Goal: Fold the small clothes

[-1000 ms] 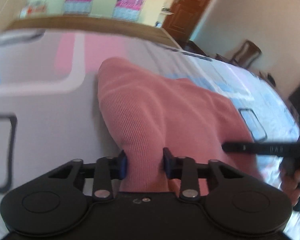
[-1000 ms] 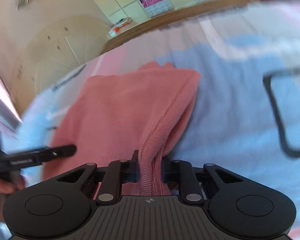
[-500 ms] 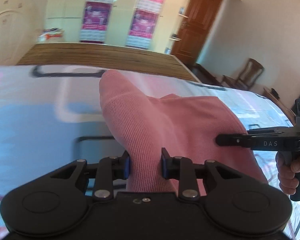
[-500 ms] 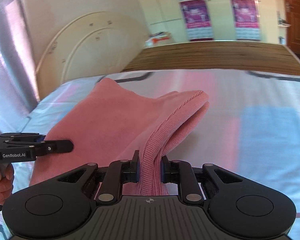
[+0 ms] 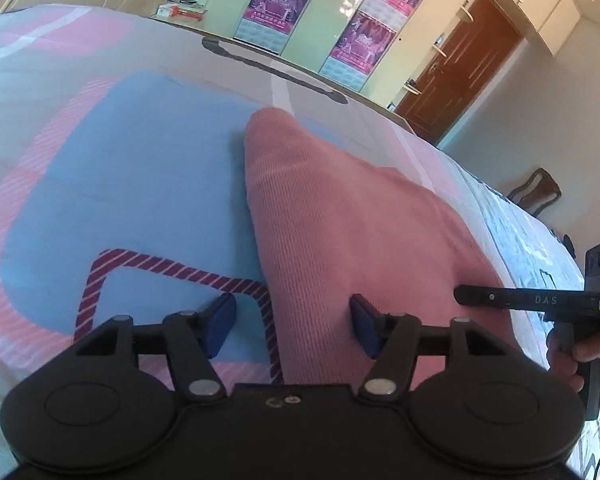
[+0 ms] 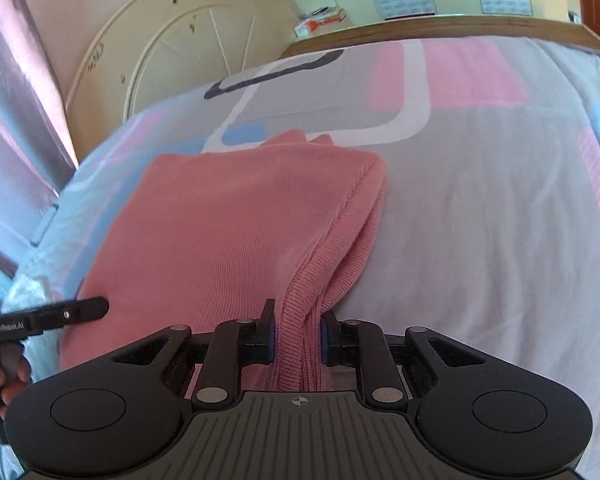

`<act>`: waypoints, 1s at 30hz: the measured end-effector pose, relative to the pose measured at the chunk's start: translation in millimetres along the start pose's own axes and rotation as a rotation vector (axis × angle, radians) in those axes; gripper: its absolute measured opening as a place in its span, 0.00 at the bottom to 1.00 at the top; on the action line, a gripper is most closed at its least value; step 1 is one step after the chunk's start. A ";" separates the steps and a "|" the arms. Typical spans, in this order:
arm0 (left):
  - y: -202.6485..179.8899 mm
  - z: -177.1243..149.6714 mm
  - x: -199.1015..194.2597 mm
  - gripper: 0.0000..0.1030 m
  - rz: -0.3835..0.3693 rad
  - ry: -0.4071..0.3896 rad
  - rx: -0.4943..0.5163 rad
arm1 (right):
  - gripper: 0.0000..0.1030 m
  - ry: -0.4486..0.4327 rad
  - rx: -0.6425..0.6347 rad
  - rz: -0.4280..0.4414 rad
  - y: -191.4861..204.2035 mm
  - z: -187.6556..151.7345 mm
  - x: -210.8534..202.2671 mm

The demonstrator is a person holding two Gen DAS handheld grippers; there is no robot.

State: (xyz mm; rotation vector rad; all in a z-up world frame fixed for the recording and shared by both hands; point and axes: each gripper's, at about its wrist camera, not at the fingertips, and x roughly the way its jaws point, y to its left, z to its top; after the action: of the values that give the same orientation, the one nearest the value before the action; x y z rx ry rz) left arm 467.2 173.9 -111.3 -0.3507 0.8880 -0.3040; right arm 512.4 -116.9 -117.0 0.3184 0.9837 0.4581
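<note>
A pink knit garment [image 5: 340, 220] lies folded on the patterned bed cover [image 5: 120, 160]. In the left wrist view my left gripper [image 5: 292, 326] sits low at the garment's near edge. Its jaws are opening: the left pad stands clear over the cover and the cloth lies loose between the two pads. In the right wrist view the garment [image 6: 228, 232] is bunched at its ribbed hem, and my right gripper [image 6: 296, 336] is shut on that hem. Each gripper's black finger shows in the other view, the right gripper [image 5: 500, 298] and the left gripper [image 6: 60, 312], at the garment's opposite side.
The bed cover [image 6: 480, 200] spreads wide to the right of the garment. A cream headboard [image 6: 172, 40] and a wooden bed edge [image 6: 460, 24] lie beyond it. A brown door [image 5: 460, 76] and a chair [image 5: 540, 192] stand past the bed. A hand [image 5: 592, 352] holds the right gripper's handle.
Both grippers have carried the garment across the bed over a different patch of the cover. The left jaws have spread apart and let the cloth go; the right keeps its grip.
</note>
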 end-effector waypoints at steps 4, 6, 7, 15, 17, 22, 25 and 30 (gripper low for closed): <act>-14.9 19.4 -12.2 0.43 0.028 -0.056 0.080 | 0.26 -0.042 -0.051 -0.068 12.4 6.9 -14.4; -23.0 26.5 -22.7 0.36 0.057 -0.098 0.116 | 0.26 -0.109 -0.075 -0.115 20.3 15.3 -27.2; -29.0 32.4 -25.9 0.36 0.055 -0.118 0.143 | 0.26 -0.141 -0.106 -0.134 25.4 19.0 -39.6; -68.0 35.8 39.0 0.33 0.050 0.029 0.318 | 0.16 0.006 -0.360 -0.278 49.9 23.4 13.2; -61.9 34.7 35.6 0.33 0.044 0.014 0.286 | 0.16 -0.021 -0.380 -0.303 45.4 14.6 20.3; -61.4 22.5 -6.4 0.27 0.017 -0.041 0.251 | 0.16 -0.070 -0.432 -0.335 63.0 3.1 -6.6; -66.9 2.7 -27.4 0.27 0.008 -0.061 0.236 | 0.16 -0.064 -0.439 -0.250 70.2 -13.9 -34.8; -75.3 -37.5 -40.6 0.22 0.037 -0.040 0.204 | 0.16 0.013 -0.521 -0.222 80.6 -54.6 -38.6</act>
State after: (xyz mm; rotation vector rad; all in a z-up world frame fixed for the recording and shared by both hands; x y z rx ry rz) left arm 404.8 115.8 -73.2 -0.1510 0.8156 -0.3489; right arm 429.5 -64.3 -80.8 -0.2607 0.8645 0.4955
